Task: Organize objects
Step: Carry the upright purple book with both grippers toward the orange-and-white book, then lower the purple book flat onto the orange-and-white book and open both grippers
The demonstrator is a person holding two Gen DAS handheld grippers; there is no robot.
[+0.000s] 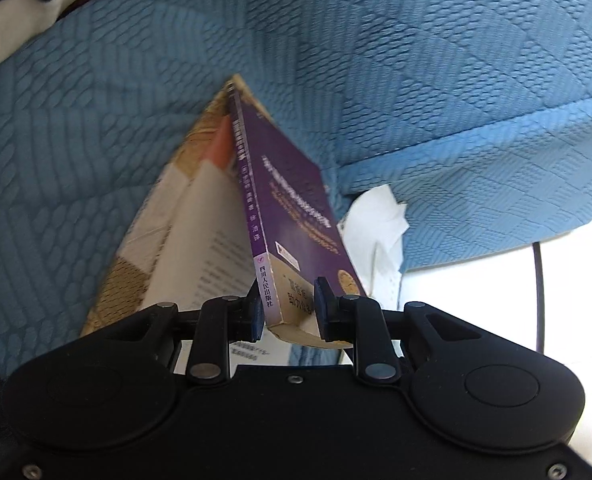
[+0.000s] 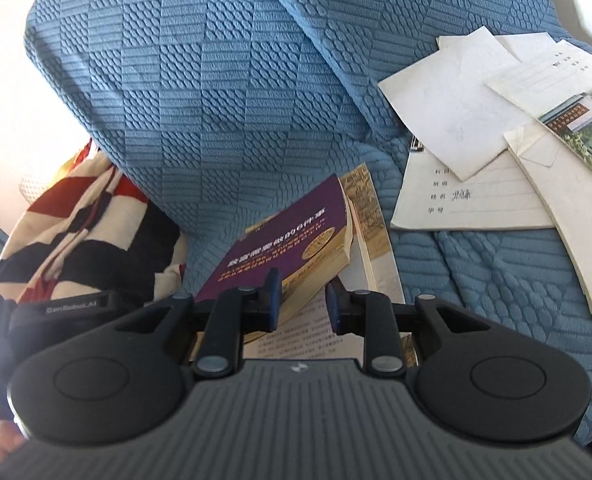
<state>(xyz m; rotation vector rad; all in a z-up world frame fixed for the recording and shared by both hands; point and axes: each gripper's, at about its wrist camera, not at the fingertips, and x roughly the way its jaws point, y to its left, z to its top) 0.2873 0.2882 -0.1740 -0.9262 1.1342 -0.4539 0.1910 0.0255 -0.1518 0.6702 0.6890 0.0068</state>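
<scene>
The left claw (image 1: 288, 312) gripped the purple book (image 1: 291, 200) by its lower spine corner, holding it tilted above an open book (image 1: 199, 232) on the blue textured sofa (image 1: 416, 60). The right claw (image 2: 303, 300) stood partly open at the purple book's (image 2: 283, 240) near edge; whether its pads touched was unclear. Loose papers and notebooks (image 2: 492, 160) lay scattered to the right, striped cloth (image 2: 79, 216) to the left

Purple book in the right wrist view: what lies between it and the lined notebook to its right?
The tan-covered book beneath it juts out, then a narrow bare strip of blue cover; right wrist view.
</scene>
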